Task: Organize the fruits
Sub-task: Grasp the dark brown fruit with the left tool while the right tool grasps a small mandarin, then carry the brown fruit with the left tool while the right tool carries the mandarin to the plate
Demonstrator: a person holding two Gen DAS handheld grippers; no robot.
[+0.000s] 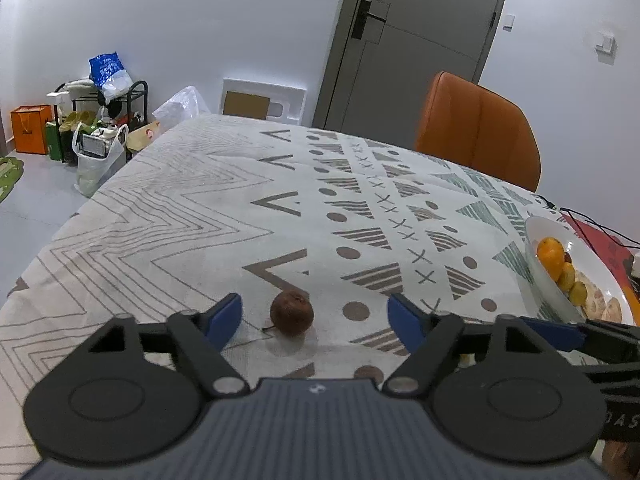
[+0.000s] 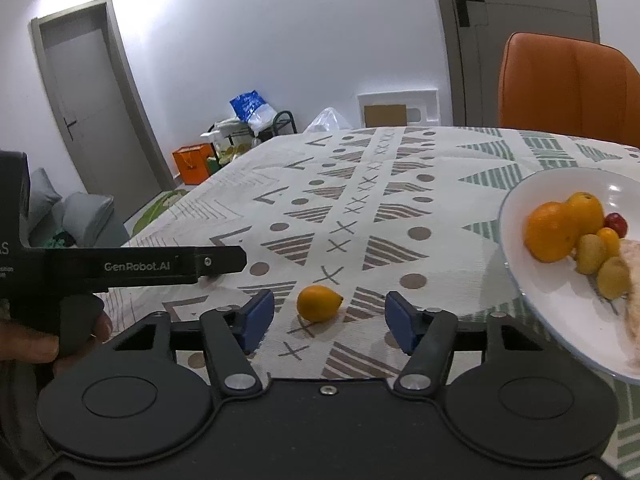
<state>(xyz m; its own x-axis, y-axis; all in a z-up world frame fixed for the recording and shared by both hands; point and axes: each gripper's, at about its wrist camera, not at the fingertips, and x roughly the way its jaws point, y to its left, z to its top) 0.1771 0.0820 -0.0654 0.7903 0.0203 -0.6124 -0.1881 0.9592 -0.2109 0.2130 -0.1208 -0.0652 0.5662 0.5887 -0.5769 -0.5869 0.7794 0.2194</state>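
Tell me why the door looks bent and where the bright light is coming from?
Left wrist view: the fisheye lens bows the door near the edge; the brown fruit casts only a soft shadow toward the camera. Right wrist view: both doors curve too, a bright glow sits on the wall at top left, and the white plate shows small glare.

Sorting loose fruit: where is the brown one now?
In the left wrist view, the brown fruit sits on the patterned tablecloth between the open left gripper fingers, well left of the white plate.
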